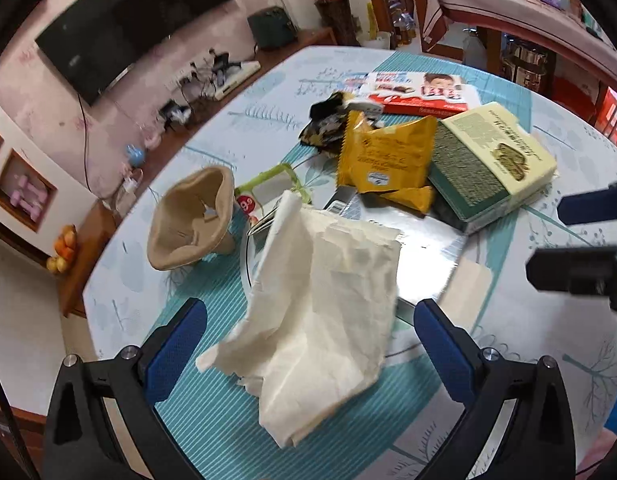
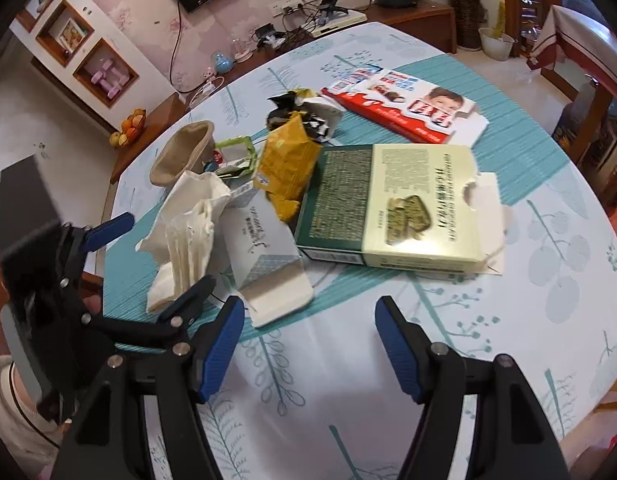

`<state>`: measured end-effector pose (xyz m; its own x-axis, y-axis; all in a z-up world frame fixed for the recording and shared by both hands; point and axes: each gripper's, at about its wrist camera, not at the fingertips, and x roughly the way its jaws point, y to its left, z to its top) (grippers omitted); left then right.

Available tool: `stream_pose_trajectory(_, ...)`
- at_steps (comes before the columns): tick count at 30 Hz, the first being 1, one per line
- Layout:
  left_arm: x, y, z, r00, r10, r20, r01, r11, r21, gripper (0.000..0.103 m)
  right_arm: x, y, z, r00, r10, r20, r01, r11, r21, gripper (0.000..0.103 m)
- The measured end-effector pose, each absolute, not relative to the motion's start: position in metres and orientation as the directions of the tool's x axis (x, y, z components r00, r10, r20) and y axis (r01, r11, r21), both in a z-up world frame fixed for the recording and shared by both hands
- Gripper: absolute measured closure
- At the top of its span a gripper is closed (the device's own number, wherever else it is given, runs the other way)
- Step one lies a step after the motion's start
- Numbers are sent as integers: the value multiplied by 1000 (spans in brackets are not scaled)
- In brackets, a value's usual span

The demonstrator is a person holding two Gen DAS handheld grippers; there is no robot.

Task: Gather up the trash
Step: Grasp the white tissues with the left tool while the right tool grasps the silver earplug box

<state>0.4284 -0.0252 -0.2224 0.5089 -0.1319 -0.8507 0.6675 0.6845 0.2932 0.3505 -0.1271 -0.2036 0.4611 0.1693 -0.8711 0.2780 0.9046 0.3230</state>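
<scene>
A round table [image 1: 156, 320] with a teal-and-white leaf-print cloth carries a loose heap of trash near its middle. The left gripper [image 1: 308, 344] has its blue-padded jaws spread wide on either side of a crumpled white tissue [image 1: 320, 300]; whether the pads touch the tissue cannot be told from the pictures. In the right wrist view the same tissue [image 2: 184, 240] lies between the left gripper's blue fingertips [image 2: 112, 226], on the side of the heap toward the table's left edge.

The right gripper [image 2: 308, 344] is also open — nothing sits between its jaws, only bare cloth at the near edge of the table. Just beyond it lies a flattened white carton [image 2: 264, 264], its flap end pointing toward the gripper.

Behind the tissue a squashed brown paper cup [image 1: 192, 220] lies on its side. A yellow snack wrapper [image 1: 384, 156] rests against a green-and-cream biscuit box [image 1: 488, 164], which lies flat, overlapping the white carton. Farther toward the far edge sit a crumpled black wrapper [image 1: 322, 124] and a red-and-white chocolate box [image 1: 412, 92] showing a child's face. A small green-edged packet [image 1: 268, 188] lies between the cup and the yellow wrapper.
</scene>
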Motion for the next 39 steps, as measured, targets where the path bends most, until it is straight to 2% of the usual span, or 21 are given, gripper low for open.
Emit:
stream_pose_trajectory(6,457,-20,-236,397,-130,-909,674,714,192,1,364,-118,-206,454,193,-870,244,912,330,35)
stream_pose_trajectory(7,463,-17,-238,364,-135,-922,663,732,154,6,365,-117,-206,454,197,-869,238,913,331,35)
stream_pose_trajectory(8,467,-14,-238,340,-147,-929,658,743,123,16,367,-115,-206,453,202,-869,230,915,333,35)
stream_pose_trajectory(12,479,2,-234,256,-212,-943,623,782,-7,39,376,-107,-208,446,214,-869,199,923,330,35)
stream_pose_trajectory(14,483,11,-230,232,-243,-942,602,797,-58,75,383,-101,-210,440,220,-871,182,928,327,35)
stream_pose_trajectory(17,484,24,-221,221,-288,-932,567,816,-118,88,394,-94,-212,434,227,-872,162,932,323,35)
stream_pose_trajectory(24,487,59,-207,191,-346,-919,465,856,-226,92,423,-86,-219,406,230,-884,138,941,309,35)
stream_pose_trajectory(31,481,88,-207,143,-392,-909,378,870,-316,93,445,-76,-231,348,155,-925,126,970,210,35)
stream_pose_trajectory(35,473,92,-209,125,-408,-904,370,865,-339,92,454,-69,-239,311,99,-945,109,984,139,27)
stream_pose_trajectory(39,470,94,-212,109,-413,-904,360,864,-352,92,458,-58,-247,274,93,-957,76,990,118,27)
